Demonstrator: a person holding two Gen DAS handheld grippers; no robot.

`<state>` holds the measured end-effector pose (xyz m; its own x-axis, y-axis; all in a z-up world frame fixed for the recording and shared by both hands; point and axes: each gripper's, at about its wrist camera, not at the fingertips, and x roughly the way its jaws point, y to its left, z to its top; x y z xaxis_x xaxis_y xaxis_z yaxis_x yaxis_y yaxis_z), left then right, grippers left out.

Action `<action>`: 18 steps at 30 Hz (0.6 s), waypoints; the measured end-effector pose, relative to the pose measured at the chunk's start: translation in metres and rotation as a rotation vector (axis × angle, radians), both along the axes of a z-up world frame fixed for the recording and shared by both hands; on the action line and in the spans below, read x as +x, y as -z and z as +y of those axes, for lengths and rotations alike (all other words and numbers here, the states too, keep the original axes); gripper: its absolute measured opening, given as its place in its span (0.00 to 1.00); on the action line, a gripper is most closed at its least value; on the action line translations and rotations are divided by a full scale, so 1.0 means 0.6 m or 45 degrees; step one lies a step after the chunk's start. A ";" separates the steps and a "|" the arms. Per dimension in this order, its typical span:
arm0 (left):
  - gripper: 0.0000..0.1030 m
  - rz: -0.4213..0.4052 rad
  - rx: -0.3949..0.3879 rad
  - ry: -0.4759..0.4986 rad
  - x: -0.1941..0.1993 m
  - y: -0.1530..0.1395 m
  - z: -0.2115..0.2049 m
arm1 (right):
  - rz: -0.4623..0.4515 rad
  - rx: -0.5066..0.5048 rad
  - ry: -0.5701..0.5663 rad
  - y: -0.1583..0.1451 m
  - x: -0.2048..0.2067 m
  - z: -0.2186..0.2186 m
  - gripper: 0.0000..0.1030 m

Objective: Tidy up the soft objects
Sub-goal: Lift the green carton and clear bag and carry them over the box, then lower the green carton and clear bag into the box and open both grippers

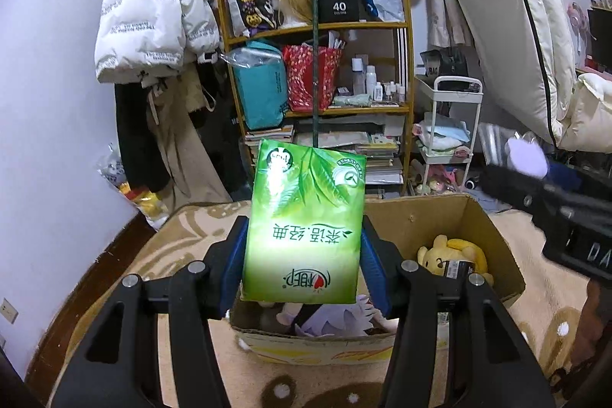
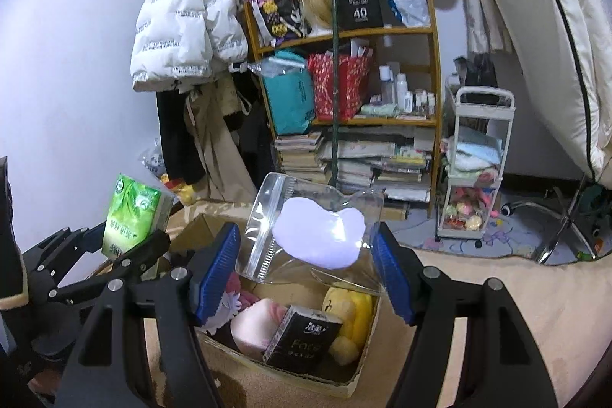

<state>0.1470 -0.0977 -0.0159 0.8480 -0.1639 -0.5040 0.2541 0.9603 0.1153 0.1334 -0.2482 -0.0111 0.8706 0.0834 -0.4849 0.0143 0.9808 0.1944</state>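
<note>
My left gripper (image 1: 304,255) is shut on a green tissue pack (image 1: 306,224) and holds it upright above the near edge of an open cardboard box (image 1: 493,243). The pack also shows at the left of the right wrist view (image 2: 132,217). My right gripper (image 2: 304,266) holds a clear zip bag (image 2: 267,217) with a lilac soft pad (image 2: 319,236) inside, above the same box (image 2: 355,375). The bag fills the gap between the blue pads. The box holds a yellow plush (image 2: 352,312), a black tissue pack (image 2: 302,341) and a pink soft item (image 2: 256,325).
The box sits on a beige patterned rug (image 1: 191,228). Behind it stand a wooden shelf (image 1: 405,64) full of bags and books, a white trolley (image 2: 478,178), hanging coats (image 1: 153,10) and an upended mattress (image 1: 508,25).
</note>
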 end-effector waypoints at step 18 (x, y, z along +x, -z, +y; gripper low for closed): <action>0.78 0.080 0.058 -0.028 0.006 0.030 0.008 | 0.089 0.101 -0.016 0.055 0.002 -0.011 0.90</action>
<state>0.1503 -0.0928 -0.0341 0.8175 -0.1213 -0.5630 0.2410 0.9599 0.1432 0.1344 -0.2546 -0.0439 0.8337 0.1344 -0.5357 0.0186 0.9625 0.2705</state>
